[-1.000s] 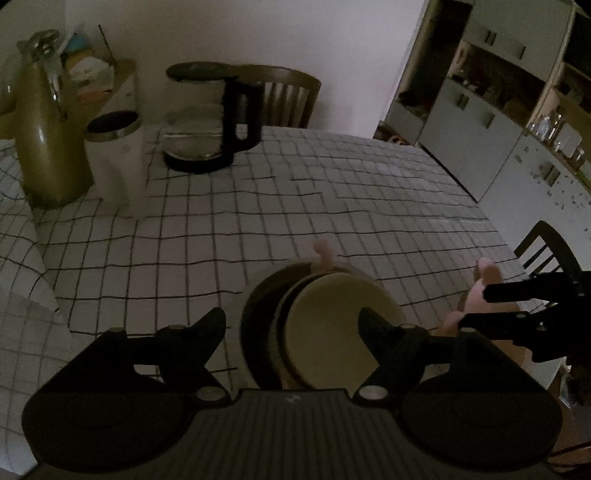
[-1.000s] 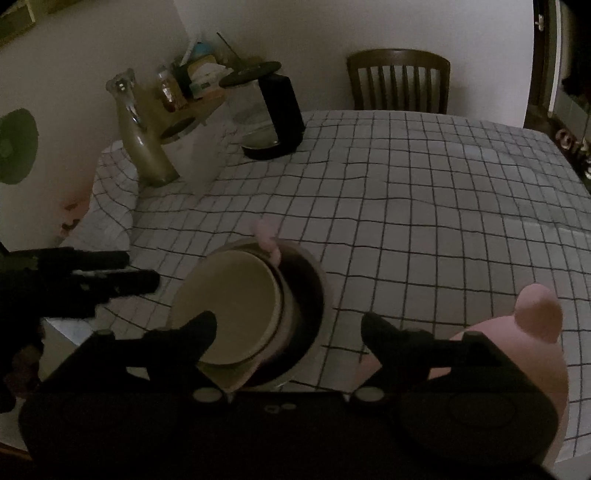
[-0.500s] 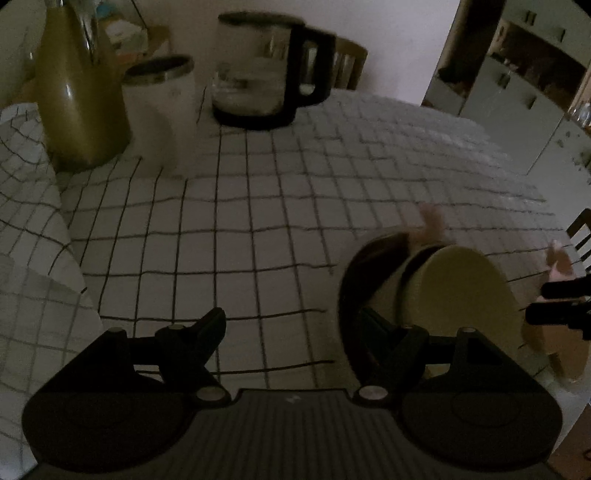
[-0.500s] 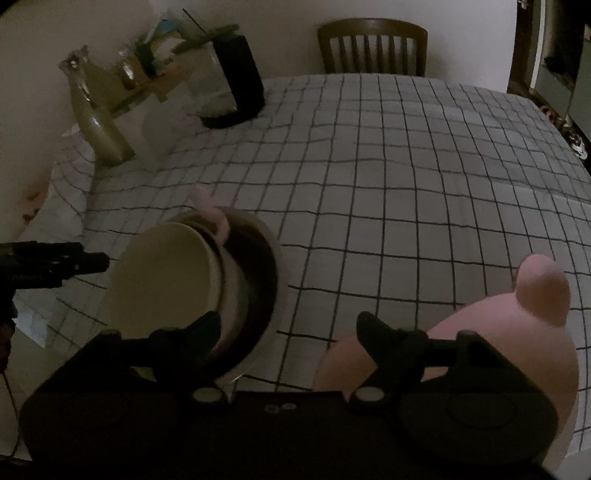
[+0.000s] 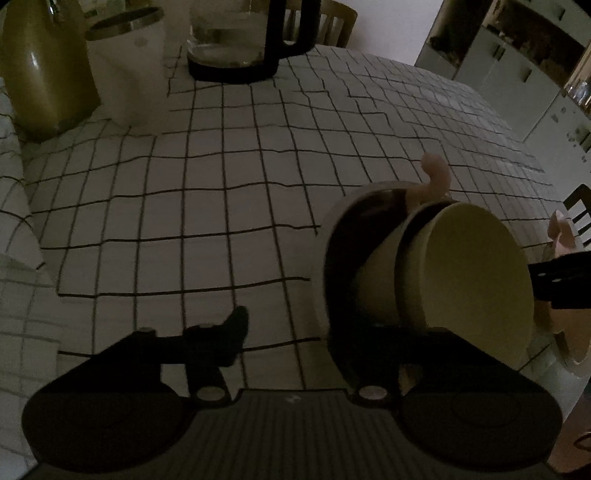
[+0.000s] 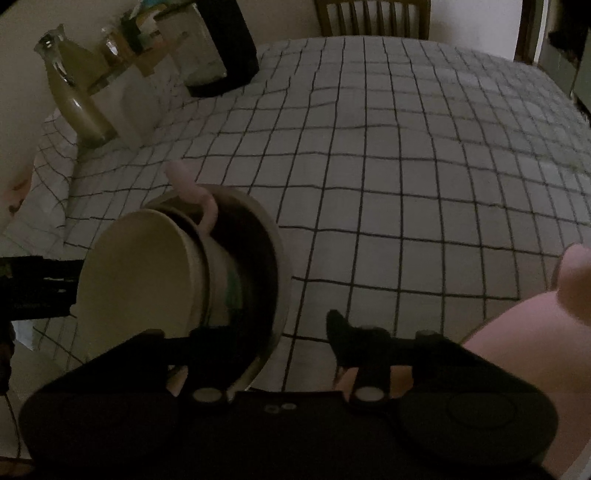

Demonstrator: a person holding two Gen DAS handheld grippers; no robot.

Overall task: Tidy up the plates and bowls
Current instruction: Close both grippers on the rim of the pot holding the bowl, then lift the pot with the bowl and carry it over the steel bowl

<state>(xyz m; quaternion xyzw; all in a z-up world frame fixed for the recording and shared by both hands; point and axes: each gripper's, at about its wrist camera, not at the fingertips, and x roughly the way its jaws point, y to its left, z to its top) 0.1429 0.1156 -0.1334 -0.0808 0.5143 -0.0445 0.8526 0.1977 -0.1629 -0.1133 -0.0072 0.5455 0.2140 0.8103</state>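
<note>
A stack of nested bowls lies tilted on the checked tablecloth [image 5: 221,166]. A dark outer bowl [image 5: 332,258] holds a cream bowl [image 5: 480,269] and a bowl with a pink ear-shaped handle [image 5: 436,177]. My left gripper [image 5: 306,332] straddles the dark bowl's near wall: its right finger is hidden inside the bowl and its left finger stands clear outside. The jaws are closing. In the right wrist view my right gripper [image 6: 269,328] straddles the opposite wall of the dark bowl [image 6: 273,236] beside the cream bowl [image 6: 140,273]. Its jaws are closing too, and a gap remains at the outer finger.
A pink bowl [image 6: 535,332] sits at the near right. At the back left stand a glass kettle [image 5: 236,40], a white cup with a metal rim [image 5: 125,62] and an olive bottle [image 5: 40,70]. A wooden chair [image 6: 373,18] stands behind the table, with cupboards [image 5: 517,66] to the right.
Both grippers have come down closer to the bowl stack and their jaws have narrowed. Each gripper now has one finger inside the dark outer bowl.
</note>
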